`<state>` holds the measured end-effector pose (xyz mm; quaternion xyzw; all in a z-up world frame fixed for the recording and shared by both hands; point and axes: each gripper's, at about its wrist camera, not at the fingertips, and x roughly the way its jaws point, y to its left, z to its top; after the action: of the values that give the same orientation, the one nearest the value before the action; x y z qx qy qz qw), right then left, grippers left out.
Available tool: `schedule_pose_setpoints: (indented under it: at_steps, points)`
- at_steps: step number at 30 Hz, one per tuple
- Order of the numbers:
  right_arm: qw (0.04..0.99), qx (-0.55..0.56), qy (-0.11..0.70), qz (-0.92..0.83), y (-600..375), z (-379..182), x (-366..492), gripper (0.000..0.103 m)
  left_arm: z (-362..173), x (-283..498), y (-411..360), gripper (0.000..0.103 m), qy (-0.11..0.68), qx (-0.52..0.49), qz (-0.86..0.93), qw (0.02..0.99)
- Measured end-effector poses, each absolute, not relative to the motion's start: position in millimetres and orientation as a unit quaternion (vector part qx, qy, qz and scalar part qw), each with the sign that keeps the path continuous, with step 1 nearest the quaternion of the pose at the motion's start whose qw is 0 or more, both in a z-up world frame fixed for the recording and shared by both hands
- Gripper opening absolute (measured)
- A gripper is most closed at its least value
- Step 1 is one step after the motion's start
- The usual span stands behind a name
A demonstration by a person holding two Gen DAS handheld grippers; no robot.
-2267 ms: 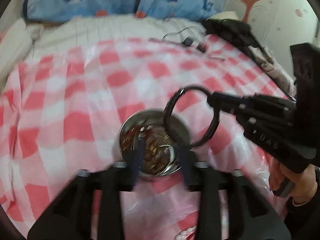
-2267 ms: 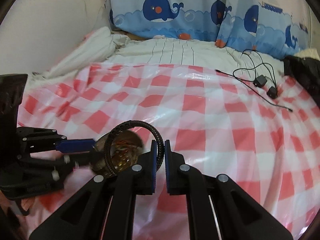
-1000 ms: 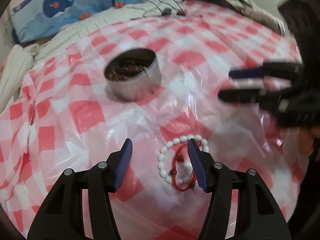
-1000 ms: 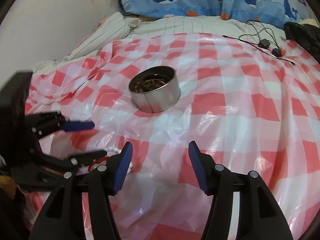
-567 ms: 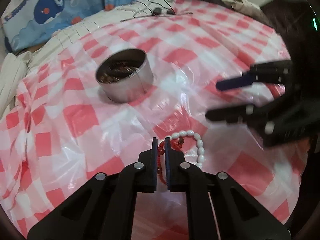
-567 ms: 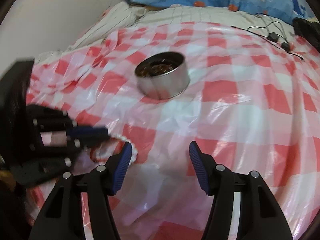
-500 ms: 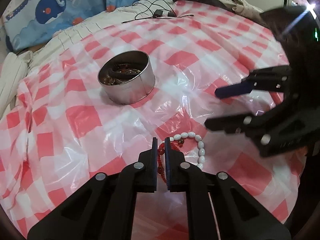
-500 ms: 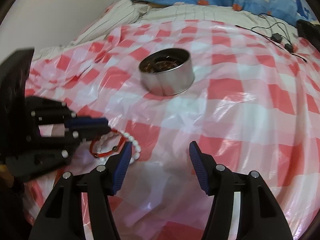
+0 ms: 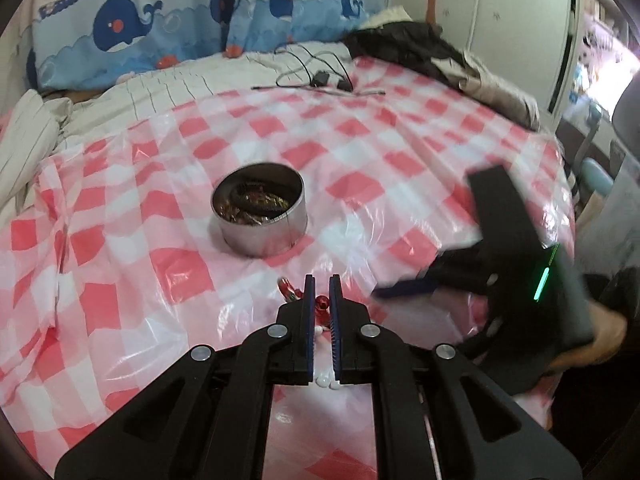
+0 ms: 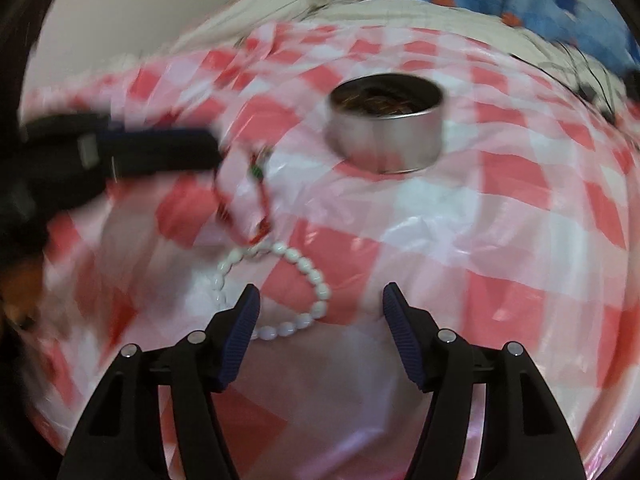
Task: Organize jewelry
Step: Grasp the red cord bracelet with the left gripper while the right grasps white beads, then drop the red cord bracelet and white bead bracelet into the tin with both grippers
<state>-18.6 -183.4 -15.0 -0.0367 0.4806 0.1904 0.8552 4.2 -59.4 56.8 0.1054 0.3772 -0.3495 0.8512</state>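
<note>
My left gripper [image 9: 321, 285] is shut on a red beaded bracelet [image 9: 321, 303] and holds it above the checked cloth; the bracelet hangs from it in the right wrist view [image 10: 244, 204]. A white bead bracelet [image 10: 298, 290] lies on the cloth just in front of my open, empty right gripper [image 10: 320, 300]; a few of its beads show under the left fingers [image 9: 326, 381]. A round metal tin [image 9: 259, 216] holding jewelry stands beyond, also in the right wrist view [image 10: 386, 118]. My right gripper is blurred at the right of the left wrist view [image 9: 404, 290].
A red-and-white checked plastic sheet [image 9: 400, 152] covers the bed. Black cables [image 9: 316, 76] and dark clothes [image 9: 432, 48] lie at the far side. Whale-print pillows [image 9: 120, 28] line the back.
My left gripper closed on the red bracelet and lifted it off the cloth toward the tin. My right gripper swung down over the white bracelet, still open.
</note>
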Motion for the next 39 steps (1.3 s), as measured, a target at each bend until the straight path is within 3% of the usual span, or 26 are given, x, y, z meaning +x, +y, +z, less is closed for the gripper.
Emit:
schedule_pose_setpoints:
  at_steps: [2,3,19,30,34,39]
  points:
    - [0.855,-0.061,0.477,0.196,-174.0,-16.2,-21.5,0.014,58.3,4.7,-58.1,0.006,0.375,0.104,-0.344,0.855]
    - [0.851,-0.049,0.481,0.207,-175.0,-15.7,-21.1,0.008,58.9,5.3,-57.5,0.006,0.374,0.102,-0.343,0.855]
    - [0.874,0.124,0.407,0.234,-237.7,33.5,-15.0,0.008,61.9,8.7,-58.7,0.006,0.369,0.115,-0.326,0.863]
    - [0.896,0.173,0.343,0.223,-272.1,82.7,41.8,0.008,87.7,81.0,-72.8,0.006,0.355,0.018,-0.326,0.876]
    - [0.899,0.176,0.336,0.221,-277.1,89.4,64.3,0.008,72.6,117.8,-81.4,0.007,0.375,-0.032,-0.328,0.866]
    - [0.889,0.194,0.344,0.231,-273.2,81.6,90.6,0.008,24.0,154.1,-88.7,0.022,0.440,-0.012,-0.267,0.857]
